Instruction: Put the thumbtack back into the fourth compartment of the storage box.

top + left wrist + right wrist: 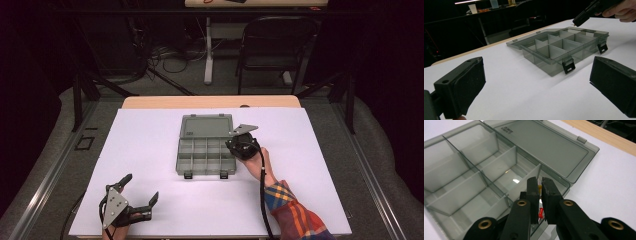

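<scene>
A smoky grey plastic compartment box (181, 159) lies open mid-table, its lid (207, 126) flat behind it. My right gripper (233, 145) points down into the box's far right corner. In the right gripper view its jaws (539, 185) are shut on a small yellow pin (539, 188) above a right-hand compartment. A red push pin (540, 212) lies in the compartment below the jaws. My left gripper (141, 187) rests near the table's front left, open and holding nothing. Seen from the left gripper (536, 82), the box (554, 50) lies ahead, with the right gripper (581, 18) above its far end.
The box sits on a white sheet (150, 140) that covers the wooden table (210, 102). Two black latches (569, 67) hang from the box's front wall. A black chair (272, 45) and a table leg (208, 50) stand beyond the table's far edge.
</scene>
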A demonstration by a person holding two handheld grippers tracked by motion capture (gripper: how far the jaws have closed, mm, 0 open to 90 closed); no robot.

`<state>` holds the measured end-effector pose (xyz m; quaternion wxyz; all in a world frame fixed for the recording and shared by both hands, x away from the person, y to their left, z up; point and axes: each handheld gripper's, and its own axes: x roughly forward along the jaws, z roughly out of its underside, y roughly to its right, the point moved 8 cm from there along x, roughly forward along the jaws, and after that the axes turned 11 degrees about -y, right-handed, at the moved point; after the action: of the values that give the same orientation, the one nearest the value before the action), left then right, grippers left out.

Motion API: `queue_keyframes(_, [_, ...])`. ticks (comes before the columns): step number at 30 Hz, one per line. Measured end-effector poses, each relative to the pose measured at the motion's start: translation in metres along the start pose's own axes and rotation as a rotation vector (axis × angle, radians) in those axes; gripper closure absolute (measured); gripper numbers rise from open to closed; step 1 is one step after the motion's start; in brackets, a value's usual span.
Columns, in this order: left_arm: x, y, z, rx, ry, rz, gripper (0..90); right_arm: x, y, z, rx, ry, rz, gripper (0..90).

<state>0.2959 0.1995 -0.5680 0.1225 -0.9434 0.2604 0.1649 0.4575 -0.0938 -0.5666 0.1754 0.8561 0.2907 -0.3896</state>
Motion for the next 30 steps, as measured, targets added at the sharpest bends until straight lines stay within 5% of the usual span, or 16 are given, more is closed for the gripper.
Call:
queue_keyframes(10, [0.0,0.0,-0.001,-0.006,0.004,0.001,0.1,0.001,0.004,0.002,0.024,-0.006,-0.012,71.7])
queue_keyframes(20, [-0.001,-0.002,0.0,-0.009,0.0,-0.006,0.1,-0.012,-0.003,0.002,-0.005,0.016,-0.074,25.3])
queue_keyframes(30, [-0.003,-0.001,0.0,-0.005,0.004,-0.006,0.1,-0.032,-0.018,0.008,-0.045,0.051,-0.118,8.8])
